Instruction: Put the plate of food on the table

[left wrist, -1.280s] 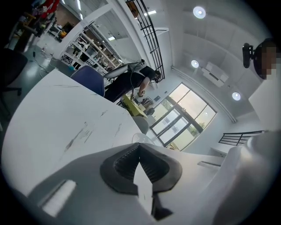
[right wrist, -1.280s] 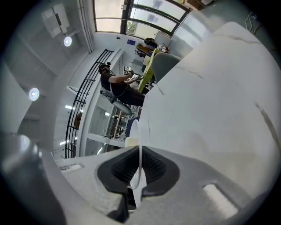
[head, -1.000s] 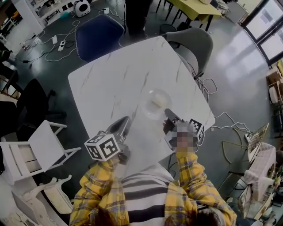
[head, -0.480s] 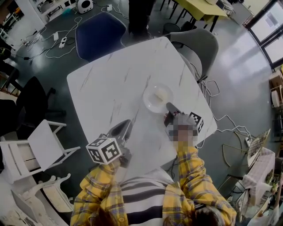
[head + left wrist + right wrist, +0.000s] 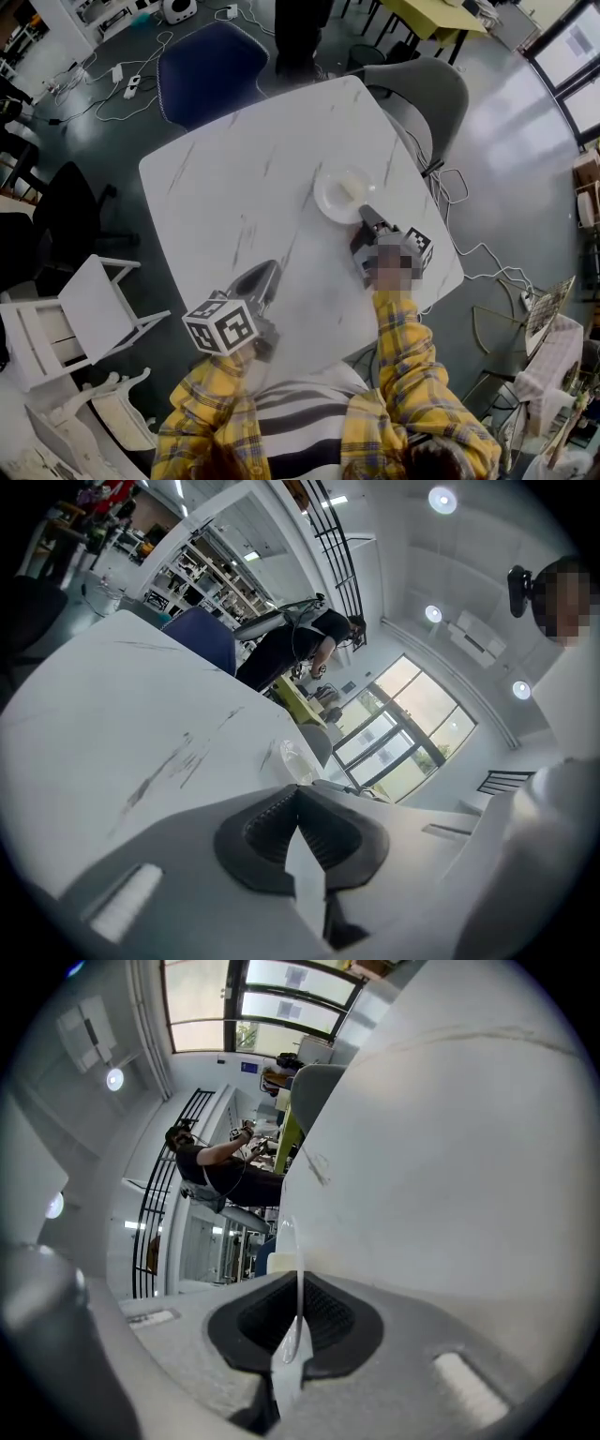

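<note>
The right gripper (image 5: pixel 367 215) is clamped on the near rim of the plate (image 5: pixel 341 193), its jaws nearly together on the thin edge; the plate lies flat over the right part of the table (image 5: pixel 225 178), near a grey chair (image 5: pixel 424 89); the left gripper (image 5: pixel 266 273) hangs over the table's near edge, jaws closed with nothing between them.

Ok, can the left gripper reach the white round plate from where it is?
Probably yes: only bare white marble table lies between the left gripper and the white round plate. The right gripper clamps just its near rim.
</note>
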Available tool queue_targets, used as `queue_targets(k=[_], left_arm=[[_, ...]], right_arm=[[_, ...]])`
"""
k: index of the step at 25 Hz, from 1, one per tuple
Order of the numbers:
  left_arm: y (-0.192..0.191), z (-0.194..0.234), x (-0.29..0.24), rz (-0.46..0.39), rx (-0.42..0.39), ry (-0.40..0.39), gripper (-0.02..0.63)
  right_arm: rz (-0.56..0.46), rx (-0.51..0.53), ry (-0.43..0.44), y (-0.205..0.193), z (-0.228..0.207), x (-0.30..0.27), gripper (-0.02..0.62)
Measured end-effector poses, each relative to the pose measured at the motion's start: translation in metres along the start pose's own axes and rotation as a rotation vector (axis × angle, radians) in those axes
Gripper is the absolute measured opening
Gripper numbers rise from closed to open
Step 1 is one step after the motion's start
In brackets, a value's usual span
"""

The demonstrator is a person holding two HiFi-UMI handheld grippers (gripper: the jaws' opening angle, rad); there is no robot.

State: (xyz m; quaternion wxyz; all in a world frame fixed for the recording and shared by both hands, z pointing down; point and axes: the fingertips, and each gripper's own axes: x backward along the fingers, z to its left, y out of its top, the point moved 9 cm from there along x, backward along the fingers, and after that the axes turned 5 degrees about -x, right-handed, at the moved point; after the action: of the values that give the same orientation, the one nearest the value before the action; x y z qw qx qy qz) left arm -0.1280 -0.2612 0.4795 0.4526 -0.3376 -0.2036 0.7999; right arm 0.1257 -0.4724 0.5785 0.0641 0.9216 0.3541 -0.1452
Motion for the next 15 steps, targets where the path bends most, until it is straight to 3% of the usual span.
queue_targets(k=[10, 15], left_arm=[[-0.0008, 0.0016, 0.0002, -0.003, 0.004, -0.008, -0.014], [-0.0008, 0.0031, 0.0014, -0.008, 0.008, -0.005, -0.014]], right_arm=[[-0.090, -0.017, -0.065, 0.0060, 0.0007, -0.0049, 0.009], [-0.094, 0.032, -0.117, 0.0090, 0.0058, -0.0083, 0.009]])
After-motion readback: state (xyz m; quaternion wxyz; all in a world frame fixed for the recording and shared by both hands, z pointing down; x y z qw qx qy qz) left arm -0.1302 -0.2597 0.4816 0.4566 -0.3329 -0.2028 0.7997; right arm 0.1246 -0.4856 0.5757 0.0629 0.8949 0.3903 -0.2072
